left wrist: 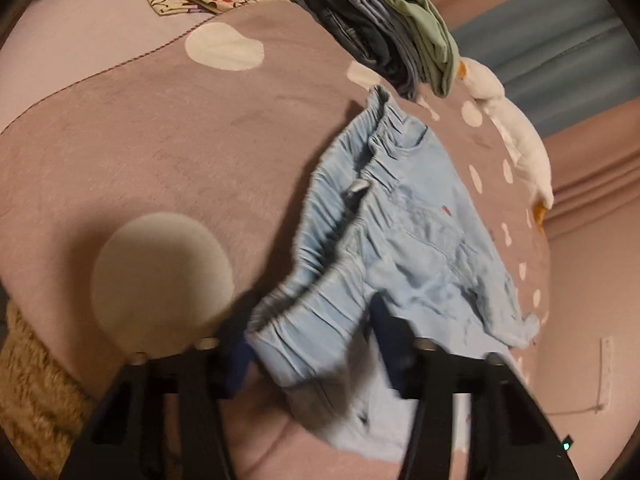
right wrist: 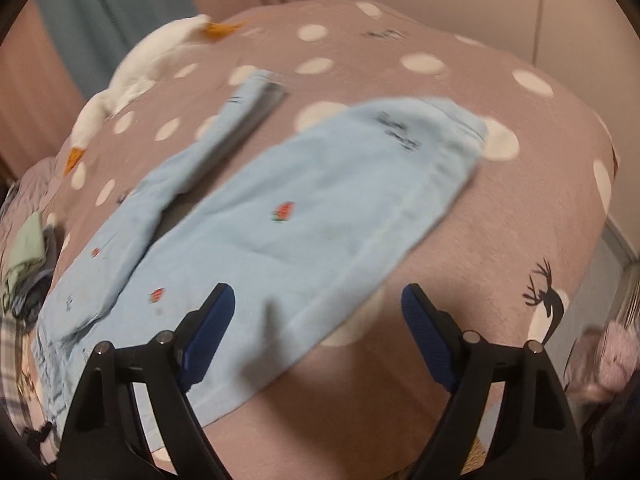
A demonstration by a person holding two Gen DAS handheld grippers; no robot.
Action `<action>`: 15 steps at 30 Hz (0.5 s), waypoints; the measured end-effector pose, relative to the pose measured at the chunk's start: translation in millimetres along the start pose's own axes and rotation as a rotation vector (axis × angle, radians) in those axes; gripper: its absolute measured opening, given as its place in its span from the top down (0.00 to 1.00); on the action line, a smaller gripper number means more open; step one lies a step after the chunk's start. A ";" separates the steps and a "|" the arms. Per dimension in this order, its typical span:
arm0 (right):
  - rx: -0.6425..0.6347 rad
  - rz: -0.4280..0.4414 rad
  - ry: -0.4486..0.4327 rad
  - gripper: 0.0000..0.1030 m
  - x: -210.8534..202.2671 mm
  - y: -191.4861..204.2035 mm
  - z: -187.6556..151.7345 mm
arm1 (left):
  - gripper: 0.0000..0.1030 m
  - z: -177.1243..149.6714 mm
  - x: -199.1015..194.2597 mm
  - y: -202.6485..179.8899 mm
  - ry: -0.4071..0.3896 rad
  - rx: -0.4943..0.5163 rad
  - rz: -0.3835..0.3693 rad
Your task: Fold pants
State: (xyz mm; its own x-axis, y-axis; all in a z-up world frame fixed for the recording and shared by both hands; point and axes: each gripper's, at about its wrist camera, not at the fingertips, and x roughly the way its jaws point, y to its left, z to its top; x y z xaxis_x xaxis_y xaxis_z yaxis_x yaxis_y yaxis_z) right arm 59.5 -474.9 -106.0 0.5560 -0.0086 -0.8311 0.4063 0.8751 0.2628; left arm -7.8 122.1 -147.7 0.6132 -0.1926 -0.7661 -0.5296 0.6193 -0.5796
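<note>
Left gripper [left wrist: 310, 344] w/ blue pads: jaws straddle the bunched elastic waistband, pads look pressed into the cloth, so prob. clamped on it, though blur leaves some doubt. Right gripper [right wrist: 318, 316]: jaws spread wide, nothing between them, hovering over the near leg's edge.

Light-blue cotton pants w/ small red fruit prints [right wrist: 304, 216] lie spread on the mauve polka-dot blanket [right wrist: 520, 240], legs apart.

Handling, my guess: light, limp, wrinkles easily, won't slip much. Best grab pts = waistband corner and leg hem.

Left view only: waistband, stack of folded clothes [left wrist: 384, 36]. Right view only: both legs full length to the hems. White plush goose [right wrist: 136, 76] shows in both.
</note>
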 end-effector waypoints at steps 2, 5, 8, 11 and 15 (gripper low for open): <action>0.023 -0.010 0.008 0.21 4.1 -8.8 4.8 | 0.68 0.4 1.4 0.3 -0.015 -0.008 -0.032; 0.059 -0.017 0.018 0.21 8.8 -22.0 15.3 | 0.69 2.6 -7.6 -1.5 -0.051 -0.012 -0.072; 0.103 -0.010 0.017 0.22 16.2 -36.3 29.8 | 0.69 5.1 -17.4 -13.0 -0.086 0.060 -0.051; 0.173 -0.001 0.008 0.25 24.1 -51.8 40.6 | 0.69 7.1 -16.5 -17.8 -0.088 0.085 -0.028; 0.238 -0.003 0.000 0.39 36.1 -63.6 52.4 | 0.70 15.7 -13.0 -20.5 -0.080 0.099 -0.010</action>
State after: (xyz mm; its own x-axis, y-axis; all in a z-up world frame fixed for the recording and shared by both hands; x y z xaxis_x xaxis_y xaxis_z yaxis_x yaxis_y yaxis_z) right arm 91.7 -556.2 -127.1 0.5547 -0.0106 -0.8320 0.5673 0.7364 0.3688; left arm 4.3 123.9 -121.4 0.6652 -0.1405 -0.7334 -0.4650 0.6905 -0.5541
